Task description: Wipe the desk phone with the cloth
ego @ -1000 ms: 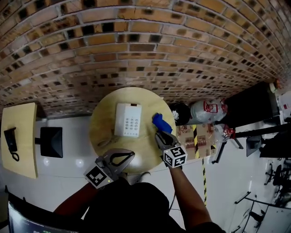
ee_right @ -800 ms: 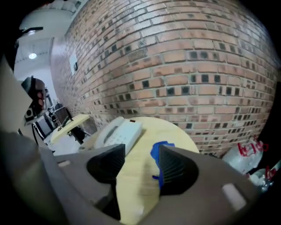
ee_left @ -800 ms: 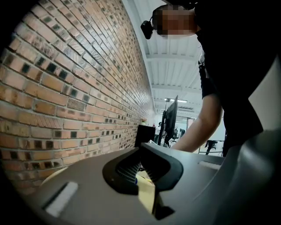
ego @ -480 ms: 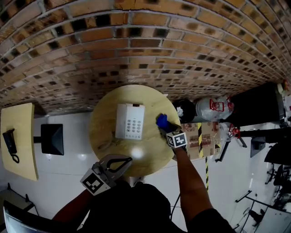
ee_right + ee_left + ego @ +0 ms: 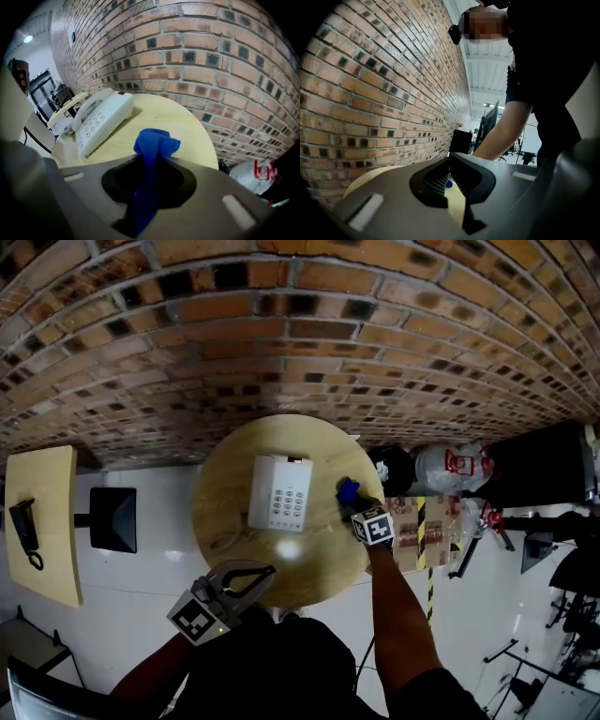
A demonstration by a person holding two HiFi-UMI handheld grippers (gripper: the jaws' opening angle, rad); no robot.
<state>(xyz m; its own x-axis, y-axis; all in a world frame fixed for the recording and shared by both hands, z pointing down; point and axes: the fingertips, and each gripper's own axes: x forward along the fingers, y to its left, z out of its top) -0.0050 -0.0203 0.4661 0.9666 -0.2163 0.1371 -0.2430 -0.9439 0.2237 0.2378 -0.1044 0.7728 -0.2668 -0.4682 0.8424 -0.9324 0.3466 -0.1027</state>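
Brick wall (image 5: 300, 334) is filling the whole top half of the head view, with white tiled floor (image 5: 141, 568) running under it. Just below the wall, in the middle of the frame, the round wooden desk (image 5: 309, 568) is standing, and the white desk phone (image 5: 281, 493) is lying on its upper middle part, keypad up. In the right gripper view the phone (image 5: 98, 119) is showing at centre left with its handset resting in the cradle.

You are holding the right hand-held gripper (image 5: 356, 502) over the right edge of the desk, just right of the phone and not touching it. Its jaws are closing, and the blue cloth (image 5: 348, 490) is sitting between them: in the right gripper view the cloth (image 5: 152, 150) is running up through the jaw gap and bunching out past the tips, above bare desk wood (image 5: 187, 126).

You are keeping the left hand-held gripper (image 5: 262, 572) at the lower left rim of the desk, well apart from the phone, pointing right. Its jaws are meeting at the tips and are carrying nothing; through them the left gripper view is showing only the pale desk top (image 5: 370, 180).
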